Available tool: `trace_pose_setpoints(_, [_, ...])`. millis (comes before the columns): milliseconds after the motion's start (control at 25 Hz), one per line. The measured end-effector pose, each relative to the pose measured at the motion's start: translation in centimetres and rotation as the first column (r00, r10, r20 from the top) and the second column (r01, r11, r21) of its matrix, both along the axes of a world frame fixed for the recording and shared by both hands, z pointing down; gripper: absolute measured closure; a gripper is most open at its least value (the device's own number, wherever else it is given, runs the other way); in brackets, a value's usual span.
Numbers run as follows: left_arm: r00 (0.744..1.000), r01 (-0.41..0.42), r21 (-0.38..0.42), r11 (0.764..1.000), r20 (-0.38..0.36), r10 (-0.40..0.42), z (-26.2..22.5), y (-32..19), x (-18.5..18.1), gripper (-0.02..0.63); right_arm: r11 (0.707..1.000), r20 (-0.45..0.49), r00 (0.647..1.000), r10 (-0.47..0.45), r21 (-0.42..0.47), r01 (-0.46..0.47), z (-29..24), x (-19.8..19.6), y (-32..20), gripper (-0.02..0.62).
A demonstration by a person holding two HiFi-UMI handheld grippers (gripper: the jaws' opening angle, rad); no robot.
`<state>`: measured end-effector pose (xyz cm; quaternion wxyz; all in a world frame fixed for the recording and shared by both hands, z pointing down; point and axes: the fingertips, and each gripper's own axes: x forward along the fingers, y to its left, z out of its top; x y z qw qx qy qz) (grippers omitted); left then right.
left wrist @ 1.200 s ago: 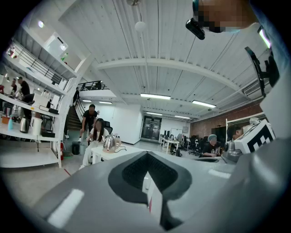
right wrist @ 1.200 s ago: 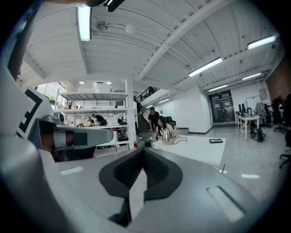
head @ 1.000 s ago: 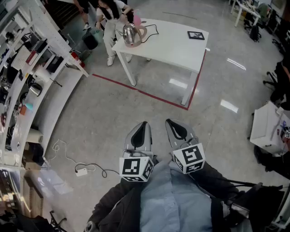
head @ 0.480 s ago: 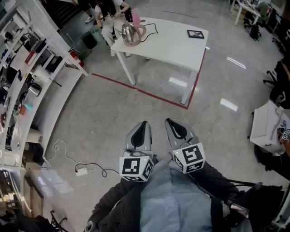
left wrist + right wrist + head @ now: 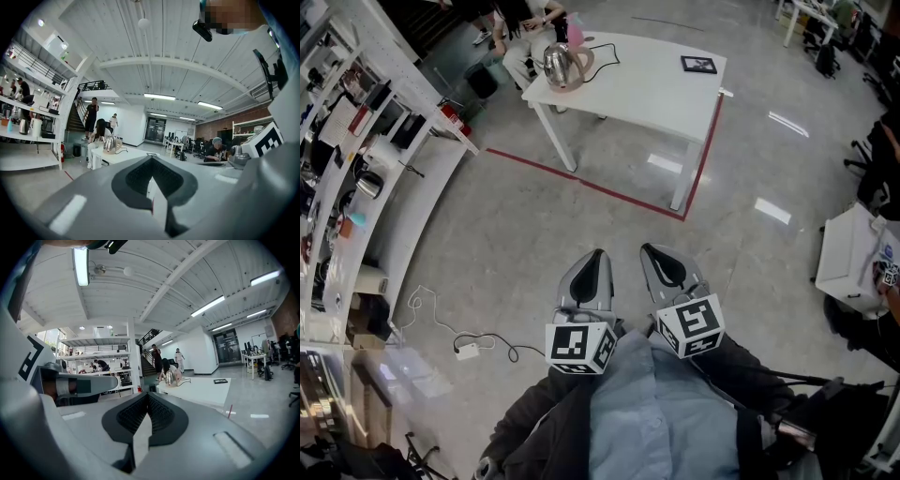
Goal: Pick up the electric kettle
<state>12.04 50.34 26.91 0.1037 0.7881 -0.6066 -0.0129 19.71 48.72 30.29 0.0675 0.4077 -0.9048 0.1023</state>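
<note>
A shiny steel electric kettle [image 5: 555,64] stands on its base at the far left corner of a white table [image 5: 647,84], with a black cord running off behind it. It shows small in the left gripper view as the kettle [image 5: 110,144] and in the right gripper view as the kettle [image 5: 171,377]. My left gripper [image 5: 592,269] and right gripper [image 5: 664,266] are held close to my body, several steps short of the table. Both are shut with nothing between the jaws.
A black picture frame [image 5: 698,64] lies on the table's far right. Red tape [image 5: 591,186] marks the floor around the table. People [image 5: 520,19] sit and stand behind the kettle corner. White shelves [image 5: 356,141] line the left. A power strip with cable [image 5: 469,352] lies on the floor.
The table and kettle have shifted slightly up and left in the head view. A person behind the table has moved back. Both grippers keep their places.
</note>
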Motion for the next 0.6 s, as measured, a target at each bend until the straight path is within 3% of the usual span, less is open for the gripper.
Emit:
trace_pose_setpoints(280, [1.000, 0.010, -0.027, 1.000, 0.012, -0.009, 1.2, 0.2, 2.0, 0.604, 1.000, -0.005, 1.000, -0.002, -0.029, 0.002, 1.4, 2.3, -0.2, 0.571])
trace_pose_setpoints(600, [1.000, 0.011, -0.047, 0.999, 0.001, -0.011, 2.2, -2.6, 0.9, 0.604, 0.999, -0.007, 1.000, -0.007, -0.036, 0.006, 2.1, 1.1, -2.6, 0.571])
